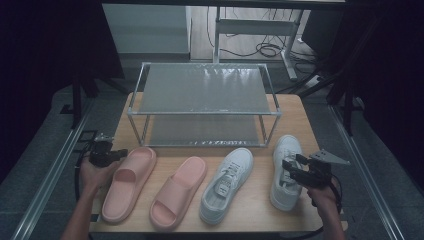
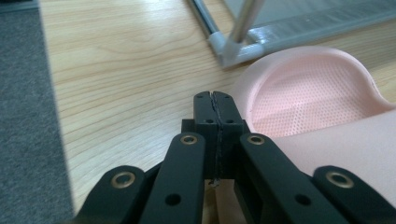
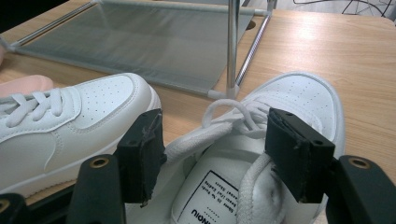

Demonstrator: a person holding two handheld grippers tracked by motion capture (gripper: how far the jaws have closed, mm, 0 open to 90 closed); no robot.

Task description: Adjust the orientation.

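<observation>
Four shoes lie in a row on the wooden table (image 1: 302,117): two pink slides (image 1: 127,182) (image 1: 180,192) and two white sneakers (image 1: 227,185) (image 1: 287,147). My left gripper (image 1: 119,153) sits at the heel of the leftmost slide. In the left gripper view its jaws (image 2: 216,100) are shut with nothing between them, just beside the slide's (image 2: 303,98) rim. My right gripper (image 1: 290,167) hovers over the rightmost sneaker. In the right gripper view it (image 3: 215,154) stands open, jaws either side of that sneaker's (image 3: 303,98) laces and tongue.
A two-tier metal shoe rack (image 1: 205,90) with empty shelves stands behind the shoes; its corner post (image 2: 233,49) is close ahead of the left gripper. The other sneaker (image 3: 70,116) lies just left of the right gripper. Cables lie on the floor beyond the table.
</observation>
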